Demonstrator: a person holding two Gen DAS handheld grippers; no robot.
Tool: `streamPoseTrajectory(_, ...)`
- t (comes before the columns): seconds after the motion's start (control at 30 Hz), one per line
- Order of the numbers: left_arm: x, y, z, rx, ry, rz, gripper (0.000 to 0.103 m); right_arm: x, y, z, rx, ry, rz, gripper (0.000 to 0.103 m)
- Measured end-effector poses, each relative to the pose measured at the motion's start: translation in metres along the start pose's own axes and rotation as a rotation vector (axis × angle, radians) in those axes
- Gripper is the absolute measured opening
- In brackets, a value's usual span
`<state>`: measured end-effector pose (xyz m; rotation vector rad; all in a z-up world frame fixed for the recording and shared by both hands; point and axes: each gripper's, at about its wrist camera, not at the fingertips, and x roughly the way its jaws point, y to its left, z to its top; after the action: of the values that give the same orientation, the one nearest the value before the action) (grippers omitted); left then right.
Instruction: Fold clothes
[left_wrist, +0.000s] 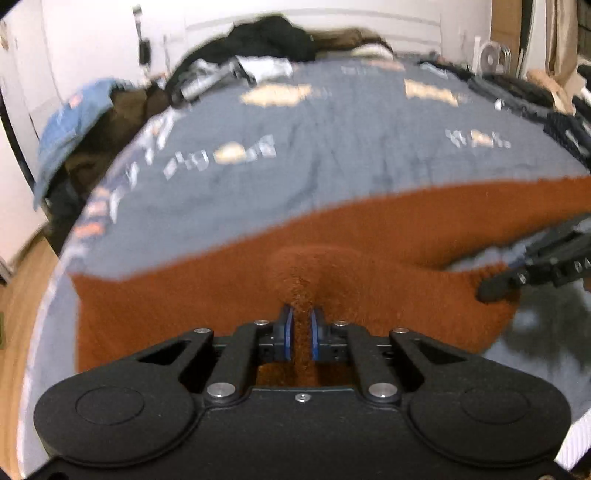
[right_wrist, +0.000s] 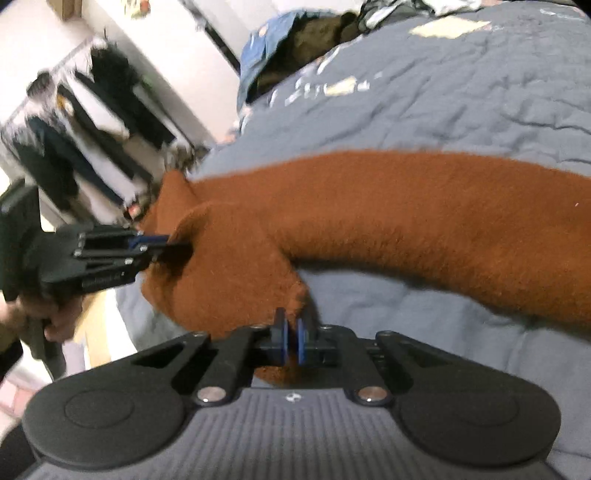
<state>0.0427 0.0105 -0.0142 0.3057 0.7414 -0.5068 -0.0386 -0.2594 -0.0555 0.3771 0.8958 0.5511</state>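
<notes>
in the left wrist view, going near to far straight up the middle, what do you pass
left gripper, its fingers shut on a pinch of fabric → rust-brown sweater → grey-blue printed bedspread → heap of dark clothes at the far end → white wall

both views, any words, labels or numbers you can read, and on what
None can be read for certain.
Bedspread: pale printed lettering and patches, too blurred to read.
Right gripper: small white characters on its side, too blurred.
Left gripper: a faint embossed line on its body, too blurred.
Brown garment: no text shows.
</notes>
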Motion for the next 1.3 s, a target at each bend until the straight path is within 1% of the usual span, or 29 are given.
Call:
streamPoseTrajectory(0.1, -0.018, 0.001, 0.036, 0.047, -0.082, 0.043, 0.01, -0.014, 0.003, 0.008, 0.012, -0.052, 0.049, 0.005)
streamPoseTrajectory(0.2, -0.025, -0.014, 0.087, 0.14, -0.147, 0.042, 0.01, -0.033, 0.006, 0.018, 0.03, -0.107, 0.087, 0.005)
streamPoseTrajectory(0.27, -0.021, -0.038, 0.121, 0.225, -0.183, 0.029, 0.01, -0.047, 0.006, 0.024, 0.04, -0.144, 0.105, 0.005)
streamPoseTrajectory(0.37, 0.005, -0.084, 0.166, 0.352, -0.2, -0.005, 0.01, -0.071, 0.0, 0.033, 0.055, -0.204, 0.107, 0.005)
streamPoseTrajectory(0.43, 0.032, -0.118, 0.187, 0.409, -0.2, -0.035, 0.01, -0.089, -0.008, 0.037, 0.08, -0.241, 0.101, 0.005)
streamPoseTrajectory(0.5, 0.064, -0.152, 0.2, 0.435, -0.175, -0.068, 0.01, -0.106, -0.02, 0.038, 0.113, -0.28, 0.088, 0.005)
streamPoseTrajectory(0.57, 0.098, -0.18, 0.203, 0.441, -0.124, -0.058, 0.012, -0.122, -0.04, 0.038, 0.162, -0.311, 0.043, 0.005)
streamPoseTrajectory(0.6, 0.11, -0.189, 0.201, 0.437, -0.105, -0.056, 0.014, -0.128, -0.05, 0.037, 0.186, -0.322, 0.019, 0.005)
streamPoseTrajectory(0.67, 0.122, -0.198, 0.188, 0.422, -0.087, -0.052, 0.026, -0.136, -0.072, 0.034, 0.238, -0.329, -0.035, 0.005)
streamPoseTrajectory(0.7, 0.119, -0.196, 0.178, 0.418, -0.099, -0.047, 0.035, -0.137, -0.083, 0.032, 0.266, -0.326, -0.064, 0.005)
streamPoseTrajectory(0.73, 0.113, -0.192, 0.167, 0.419, -0.111, -0.048, 0.042, -0.139, -0.094, 0.03, 0.294, -0.322, -0.094, 0.005)
streamPoseTrajectory(0.77, 0.107, -0.187, 0.155, 0.419, -0.121, -0.048, 0.045, -0.141, -0.105, 0.028, 0.321, -0.319, -0.122, 0.005)
streamPoseTrajectory(0.83, 0.087, -0.168, 0.13, 0.409, -0.137, -0.023, 0.05, -0.142, -0.115, 0.025, 0.342, -0.315, -0.135, 0.005)
streamPoseTrajectory(0.87, 0.076, -0.158, 0.117, 0.405, -0.144, -0.008, 0.05, -0.142, -0.12, 0.024, 0.352, -0.313, -0.141, 0.005)
streamPoseTrajectory(0.9, 0.063, -0.146, 0.101, 0.405, -0.147, 0.021, 0.052, -0.142, -0.121, 0.023, 0.348, -0.311, -0.138, 0.005)
streamPoseTrajectory(0.97, 0.037, -0.123, 0.069, 0.408, -0.154, 0.081, 0.059, -0.142, -0.123, 0.02, 0.349, -0.308, -0.132, 0.005)
streamPoseTrajectory(1.0, 0.026, -0.114, 0.053, 0.425, -0.149, 0.126, 0.065, -0.142, -0.123, 0.019, 0.353, -0.306, -0.128, 0.005)
streamPoseTrajectory(1.07, 0.008, -0.097, 0.015, 0.479, -0.116, 0.206, 0.066, -0.143, -0.121, 0.019, 0.36, -0.315, -0.12, 0.005)
streamPoseTrajectory(1.13, -0.004, -0.084, -0.016, 0.528, -0.063, 0.263, 0.066, -0.143, -0.119, 0.02, 0.367, -0.324, -0.112, 0.005)
streamPoseTrajectory(1.23, -0.009, -0.06, -0.048, 0.53, 0.0, 0.355, 0.066, -0.145, -0.116, 0.02, 0.377, -0.336, -0.101, 0.005)
streamPoseTrajectory(1.3, -0.006, -0.043, -0.061, 0.492, 0.036, 0.393, 0.066, -0.146, -0.114, 0.02, 0.384, -0.345, -0.093, 0.005)
